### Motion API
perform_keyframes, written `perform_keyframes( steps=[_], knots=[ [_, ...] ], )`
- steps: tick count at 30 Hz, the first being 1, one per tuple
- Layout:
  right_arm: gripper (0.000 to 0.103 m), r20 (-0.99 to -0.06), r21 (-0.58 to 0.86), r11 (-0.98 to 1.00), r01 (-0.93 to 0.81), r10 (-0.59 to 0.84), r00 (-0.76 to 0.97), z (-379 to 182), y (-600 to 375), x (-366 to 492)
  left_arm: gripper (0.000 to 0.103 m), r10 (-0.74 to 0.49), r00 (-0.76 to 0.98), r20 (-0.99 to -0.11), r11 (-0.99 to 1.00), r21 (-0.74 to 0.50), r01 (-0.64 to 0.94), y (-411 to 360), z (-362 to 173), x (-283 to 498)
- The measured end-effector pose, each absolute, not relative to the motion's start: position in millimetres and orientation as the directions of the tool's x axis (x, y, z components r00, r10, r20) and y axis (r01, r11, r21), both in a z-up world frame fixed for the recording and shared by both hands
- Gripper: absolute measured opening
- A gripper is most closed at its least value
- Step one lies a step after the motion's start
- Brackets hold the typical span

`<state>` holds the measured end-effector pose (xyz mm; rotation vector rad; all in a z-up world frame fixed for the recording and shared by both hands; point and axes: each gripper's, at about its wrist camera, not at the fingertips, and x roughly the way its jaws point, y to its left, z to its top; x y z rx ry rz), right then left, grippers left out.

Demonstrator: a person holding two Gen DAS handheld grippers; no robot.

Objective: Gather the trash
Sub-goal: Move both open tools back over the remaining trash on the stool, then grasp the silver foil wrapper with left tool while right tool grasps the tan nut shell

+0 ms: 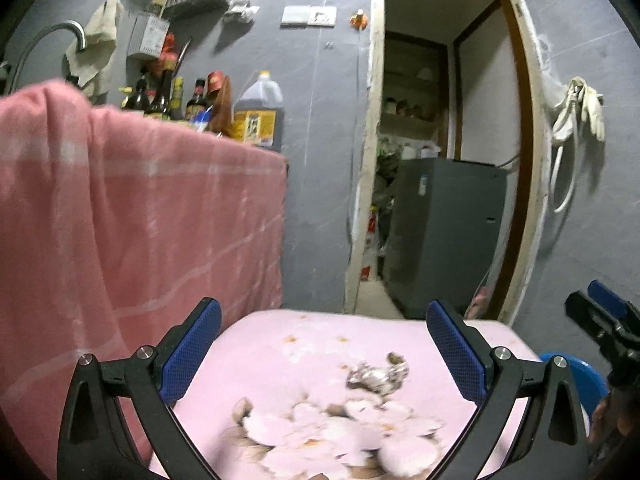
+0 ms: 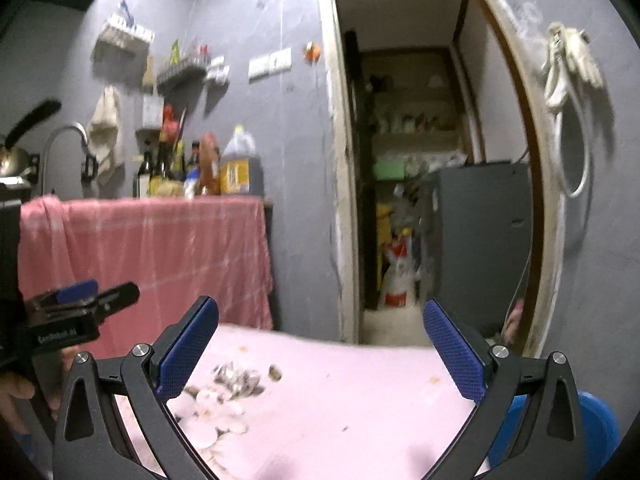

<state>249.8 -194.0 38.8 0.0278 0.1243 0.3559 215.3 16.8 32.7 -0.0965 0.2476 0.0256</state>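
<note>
A crumpled silvery foil wrapper (image 1: 378,375) lies on a pink flowered tablecloth (image 1: 304,344), with a small brown scrap beside it. My left gripper (image 1: 324,352) hovers above the cloth with its blue pads wide apart and nothing between them; the wrapper lies just ahead, nearer the right pad. In the right wrist view the same wrapper (image 2: 238,378) and scrap (image 2: 275,372) lie left of centre on the cloth (image 2: 340,392). My right gripper (image 2: 322,354) is open and empty above the cloth. The left gripper (image 2: 80,304) shows at the left edge, held by a hand.
A counter draped in pink cloth (image 1: 132,216) stands to the left, carrying bottles and a large oil jug (image 1: 260,112). A doorway (image 1: 444,160) ahead opens onto a grey cabinet (image 1: 444,236). A blue round object (image 2: 596,424) sits past the table's right edge.
</note>
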Motion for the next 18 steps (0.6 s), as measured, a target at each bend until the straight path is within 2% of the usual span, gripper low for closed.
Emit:
perform_keyframes(
  steps=[5,9,18],
  knots=[
    [0.103,-0.257,0.003,0.937,-0.349,0.338,0.905,24.0,-171.9,274.7,0.101,0.02,0.95,-0.312,0.996,-0.074,-0.045,25.4,17.3,226.2],
    [0.103,-0.33,0.007,0.934,-0.358,0.34,0.881,18.1,-169.4,293.6,0.101,-0.007,0.928,-0.374,0.997,-0.07,-0.02,29.3,5.9,240.9],
    [0.103,-0.376,0.02,0.927,-0.375,0.354,0.856,10.9,-169.6,321.0,0.101,-0.07,0.854,-0.515,0.994,-0.105,0.018,25.8,-11.0,278.0]
  ],
)
